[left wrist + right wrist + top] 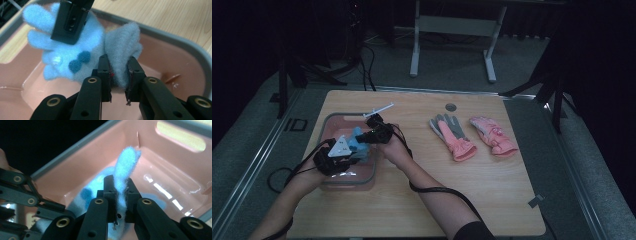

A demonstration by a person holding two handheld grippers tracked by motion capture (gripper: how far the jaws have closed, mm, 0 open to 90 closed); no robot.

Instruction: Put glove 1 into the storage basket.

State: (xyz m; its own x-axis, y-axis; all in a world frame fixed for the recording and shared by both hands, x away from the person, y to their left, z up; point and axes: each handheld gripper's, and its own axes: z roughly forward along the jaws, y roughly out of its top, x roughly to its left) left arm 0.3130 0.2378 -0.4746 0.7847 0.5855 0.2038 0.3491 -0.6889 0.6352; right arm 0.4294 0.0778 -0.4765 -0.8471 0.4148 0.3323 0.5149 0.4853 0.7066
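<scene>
High view: both grippers meet over a pink bin (328, 121) at the table's (472, 200) left side, a blue glove (357, 141) held between them. The left gripper (343, 150) is at the near side of the glove, the right gripper (373, 131) at its far side.

In the left gripper view, the left gripper (119, 75) has its jaws pressed onto the glove's (75, 50) cuff, the fleece bunched between the pads. Two dark blue dots sit on the glove just left of those jaws. The right gripper's black jaws (71, 21) come down onto the glove's fingers beyond, above the bin (175, 62).

In the right gripper view, the right gripper (121, 195) pinches a thin fold of the glove (126, 163), which sticks up past the jaw tips; the bin's floor (170, 190) lies beyond.

Two pink gloves (472, 135) lie well off to the right of the right gripper.
</scene>
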